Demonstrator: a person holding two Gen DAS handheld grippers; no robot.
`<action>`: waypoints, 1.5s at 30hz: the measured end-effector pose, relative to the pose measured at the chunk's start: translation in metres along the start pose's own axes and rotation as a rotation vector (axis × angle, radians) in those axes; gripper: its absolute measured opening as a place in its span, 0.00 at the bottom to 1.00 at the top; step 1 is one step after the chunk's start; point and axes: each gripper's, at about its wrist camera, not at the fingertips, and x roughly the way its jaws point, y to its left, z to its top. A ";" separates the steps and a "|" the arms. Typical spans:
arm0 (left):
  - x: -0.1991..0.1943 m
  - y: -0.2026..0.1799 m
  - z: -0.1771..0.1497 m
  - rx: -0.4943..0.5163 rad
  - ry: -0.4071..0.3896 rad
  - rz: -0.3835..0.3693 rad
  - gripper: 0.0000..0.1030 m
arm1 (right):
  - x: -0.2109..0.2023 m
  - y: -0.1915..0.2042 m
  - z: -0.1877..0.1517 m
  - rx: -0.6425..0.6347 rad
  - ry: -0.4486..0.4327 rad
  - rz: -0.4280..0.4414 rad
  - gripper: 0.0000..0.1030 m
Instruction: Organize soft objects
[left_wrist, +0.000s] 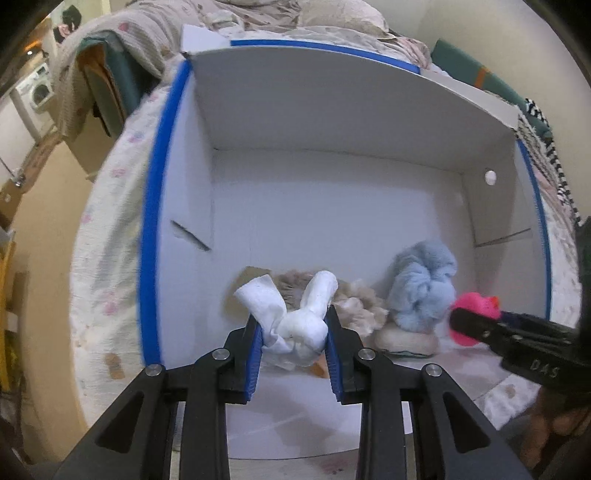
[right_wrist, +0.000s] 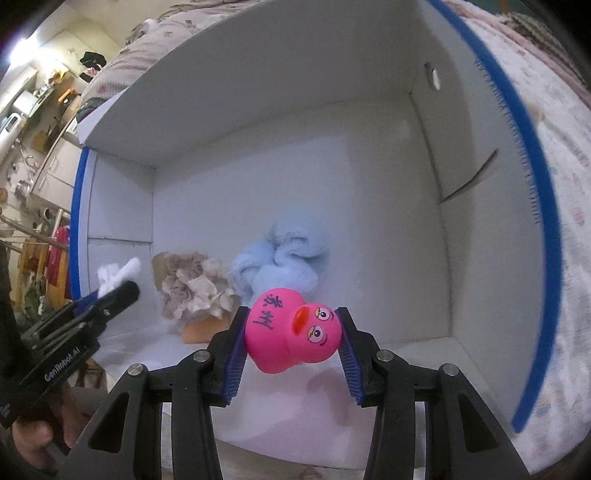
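My left gripper (left_wrist: 293, 325) is shut on a white knotted cloth (left_wrist: 299, 325) and holds it at the front of a white box with blue edges (left_wrist: 149, 229). My right gripper (right_wrist: 291, 325) is shut on a pink rubber duck (right_wrist: 291, 332) with black writing, held on its side over the box's front. Inside the box lie a beige fluffy scrunchie (left_wrist: 354, 306) and a light blue fluffy one (left_wrist: 424, 284). They also show in the right wrist view: beige (right_wrist: 192, 291), blue (right_wrist: 284, 258). The duck (left_wrist: 476, 306) and right gripper show at the right of the left wrist view.
The box (right_wrist: 539, 184) lies on a bed with a patterned quilt (left_wrist: 107, 258). Its far flap (left_wrist: 332, 99) stands up. An orange item (right_wrist: 203, 326) lies under the beige scrunchie. A cream pad (left_wrist: 402, 341) lies under the blue one. Room clutter is at the far left.
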 end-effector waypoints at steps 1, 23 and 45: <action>0.001 -0.002 -0.001 0.001 0.002 -0.003 0.27 | -0.001 0.002 0.000 -0.002 -0.004 0.024 0.46; -0.045 -0.008 -0.010 0.055 -0.128 0.040 0.67 | -0.045 0.014 0.002 0.020 -0.249 0.098 1.00; -0.112 0.015 -0.081 0.014 -0.348 0.170 1.00 | -0.099 0.056 -0.091 -0.140 -0.427 -0.107 1.00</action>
